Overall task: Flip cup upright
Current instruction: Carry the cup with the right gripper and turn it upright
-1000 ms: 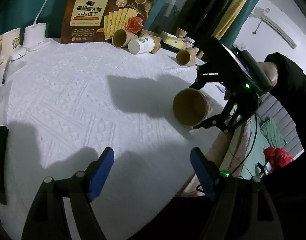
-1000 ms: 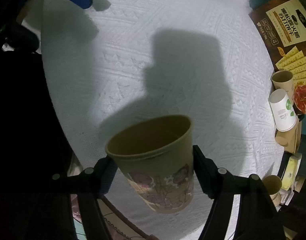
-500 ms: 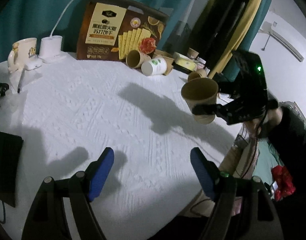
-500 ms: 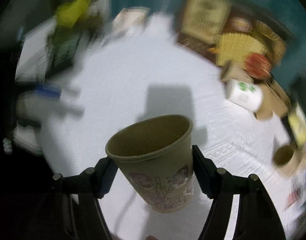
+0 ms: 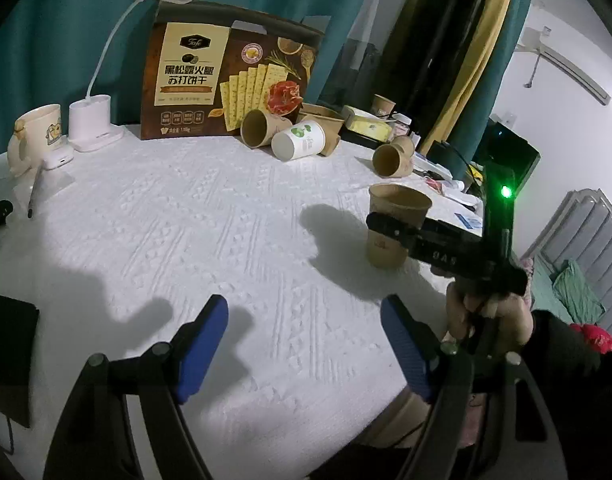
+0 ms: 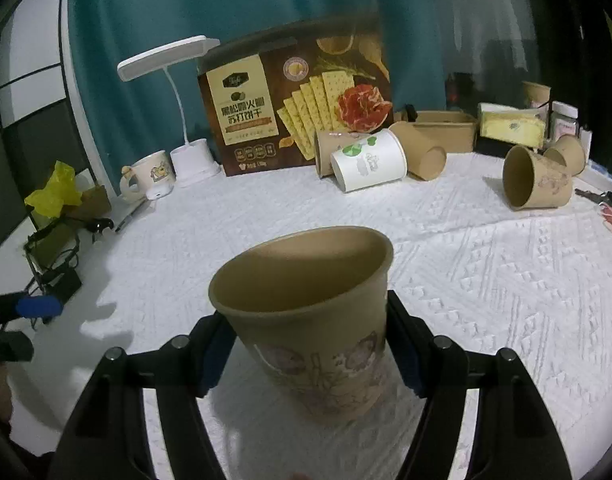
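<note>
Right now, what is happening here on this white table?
A person's right gripper is shut on a brown paper cup with a printed drawing, held mouth up, its base at or just above the white textured tablecloth. The left gripper hangs open and empty. Several more paper cups lie on their sides farther back.

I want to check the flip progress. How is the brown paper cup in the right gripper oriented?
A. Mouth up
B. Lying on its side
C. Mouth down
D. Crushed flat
A: the brown paper cup stands mouth up between the right gripper fingers, above the white tablecloth.
</note>
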{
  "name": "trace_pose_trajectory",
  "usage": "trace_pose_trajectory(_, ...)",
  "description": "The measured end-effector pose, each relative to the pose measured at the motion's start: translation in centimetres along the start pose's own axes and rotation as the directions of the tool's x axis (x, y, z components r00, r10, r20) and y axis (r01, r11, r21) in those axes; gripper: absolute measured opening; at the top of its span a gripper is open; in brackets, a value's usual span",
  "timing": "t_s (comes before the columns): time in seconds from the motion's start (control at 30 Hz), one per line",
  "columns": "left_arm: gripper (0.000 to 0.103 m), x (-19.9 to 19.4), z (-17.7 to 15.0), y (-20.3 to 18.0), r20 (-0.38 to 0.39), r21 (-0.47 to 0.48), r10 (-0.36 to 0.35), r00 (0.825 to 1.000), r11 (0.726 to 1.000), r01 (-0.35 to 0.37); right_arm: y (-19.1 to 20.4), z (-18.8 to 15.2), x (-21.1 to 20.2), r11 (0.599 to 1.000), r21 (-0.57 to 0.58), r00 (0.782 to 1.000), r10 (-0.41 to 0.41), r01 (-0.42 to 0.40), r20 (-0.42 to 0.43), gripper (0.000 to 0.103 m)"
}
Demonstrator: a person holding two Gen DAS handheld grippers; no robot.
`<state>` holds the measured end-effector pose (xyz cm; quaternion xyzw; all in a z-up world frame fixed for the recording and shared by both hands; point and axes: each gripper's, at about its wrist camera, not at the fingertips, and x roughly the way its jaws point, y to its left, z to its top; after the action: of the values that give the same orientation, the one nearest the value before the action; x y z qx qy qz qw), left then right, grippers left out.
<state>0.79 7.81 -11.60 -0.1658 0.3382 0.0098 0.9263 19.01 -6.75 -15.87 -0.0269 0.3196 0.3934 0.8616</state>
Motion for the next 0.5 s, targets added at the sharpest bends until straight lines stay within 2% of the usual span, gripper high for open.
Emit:
trace_pose_trajectory(0.27,0.079,0.6,0.6,-0.2,-0.007,-0.014,0.007,1.0,1.0,-0.007,-0.9,-1.8,-1.0,0.999,0.047,1.0,-0.014,0.014,0.005,0.067)
trace_pose_trajectory(0.5,0.079,0.5,0.7,-1.0,0.025,0.014,0.07,0.997,0.997,-0.07,-0.5,-2.1,-1.6,0.998,0.028,0.998,-0.057,0.058,-0.013,0.069)
